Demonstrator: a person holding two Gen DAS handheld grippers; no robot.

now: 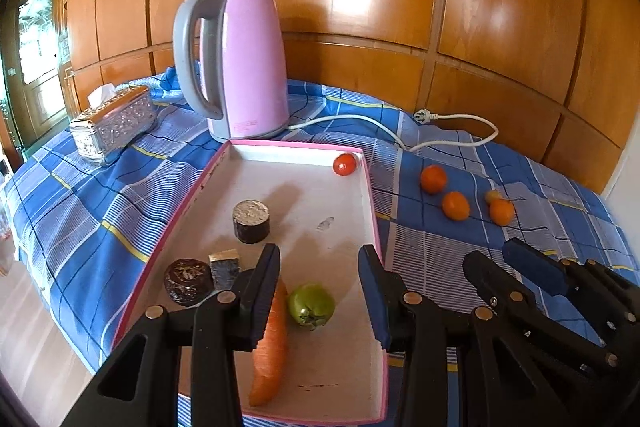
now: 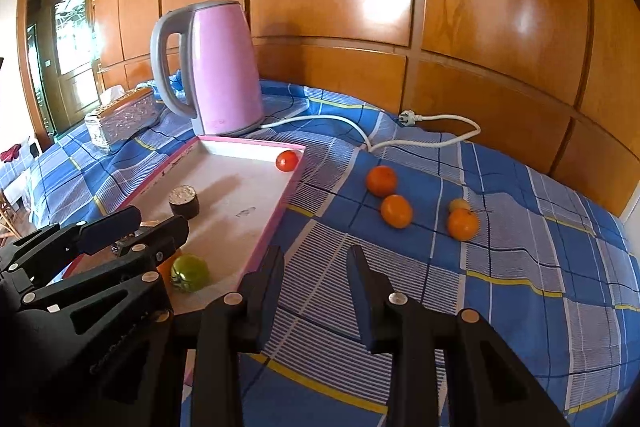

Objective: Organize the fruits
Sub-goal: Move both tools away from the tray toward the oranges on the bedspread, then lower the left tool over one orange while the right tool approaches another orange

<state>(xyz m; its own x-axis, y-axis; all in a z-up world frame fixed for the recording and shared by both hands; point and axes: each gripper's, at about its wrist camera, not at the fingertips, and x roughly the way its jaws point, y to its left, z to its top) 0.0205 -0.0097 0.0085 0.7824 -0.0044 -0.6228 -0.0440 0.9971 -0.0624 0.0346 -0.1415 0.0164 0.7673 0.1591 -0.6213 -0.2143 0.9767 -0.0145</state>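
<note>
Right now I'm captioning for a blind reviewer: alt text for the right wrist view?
The open right hand-held gripper hovers over a blue plaid cloth, facing three oranges. Left, a pink-rimmed tray holds a red tomato and green tomato, pink kettle behind.

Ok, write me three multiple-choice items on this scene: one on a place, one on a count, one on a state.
1. Where is the red tomato?
A. far corner of the tray
B. on the cloth
C. beside the carrot

2. How many oranges lie on the cloth?
A. one
B. three
C. five

3. How is the left gripper?
A. shut on the carrot
B. shut on the green tomato
C. open, holding nothing

Answers:
1 A, it sits against the tray's far right wall.
2 B, three oranges show, plus one small pale fruit.
3 C, its jaws stand apart above the carrot and green tomato.
</note>
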